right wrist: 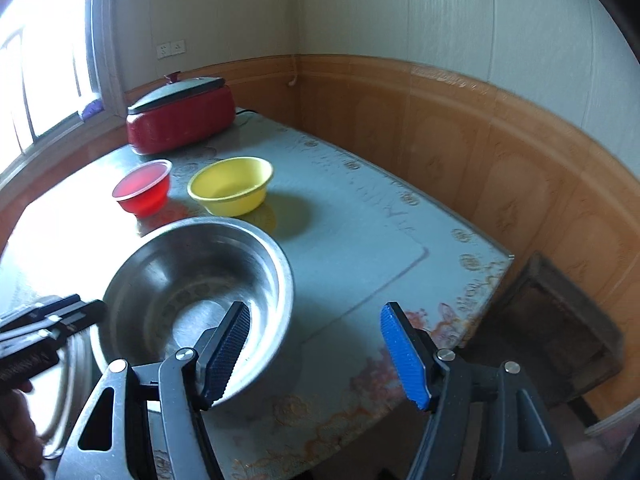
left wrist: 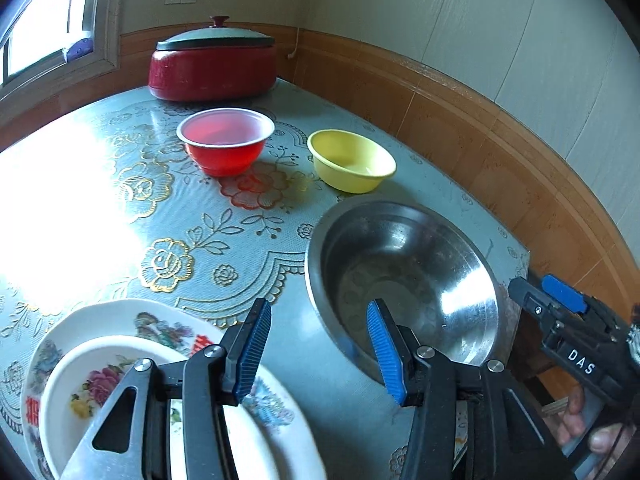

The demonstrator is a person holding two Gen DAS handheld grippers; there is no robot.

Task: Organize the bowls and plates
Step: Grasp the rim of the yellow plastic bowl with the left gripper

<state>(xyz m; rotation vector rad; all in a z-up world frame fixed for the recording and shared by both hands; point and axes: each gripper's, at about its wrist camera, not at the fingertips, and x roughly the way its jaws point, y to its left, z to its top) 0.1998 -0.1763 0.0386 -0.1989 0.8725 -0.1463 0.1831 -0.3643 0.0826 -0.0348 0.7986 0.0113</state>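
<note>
1. Cream walls with orange-brown wainscoting [right wrist: 480, 128] meet in a corner behind a table [left wrist: 304, 344] covered in a pale, gold-flowered cloth; a bright window [left wrist: 44, 20] glares from the far left.
2. Left gripper [left wrist: 320, 350]: its two blue-padded fingers [left wrist: 252, 350] stand spread apart with nothing between them, only bare cloth beyond the gap.
3. Under and just beside its left finger sits a stack of floral plates [left wrist: 128, 344], a smaller plate resting on a larger one.
4. Past its right finger lies a large steel bowl [left wrist: 404, 276], upright and empty, near the table's right edge.
5. Further ahead of the fingers, a translucent red bowl [left wrist: 226, 144] and a yellow bowl [left wrist: 352, 160] stand side by side, apart from each other.
6. Beyond them, against the wall, stands a red cooking pot [left wrist: 212, 68] with a grey lid.
7. Right gripper [right wrist: 316, 354]: its fingers are also spread wide, gripping nothing.
8. Its left finger [right wrist: 226, 354] overlaps the steel bowl's near rim in the right wrist view; whether they touch cannot be told. Its right finger hangs over open cloth near the table's corner.
9. A dark wooden stool [right wrist: 560, 332] sits below, off the table's right side.
10. Each gripper shows at the edge of the other's view, held by a person's hand [left wrist: 588, 428].
</note>
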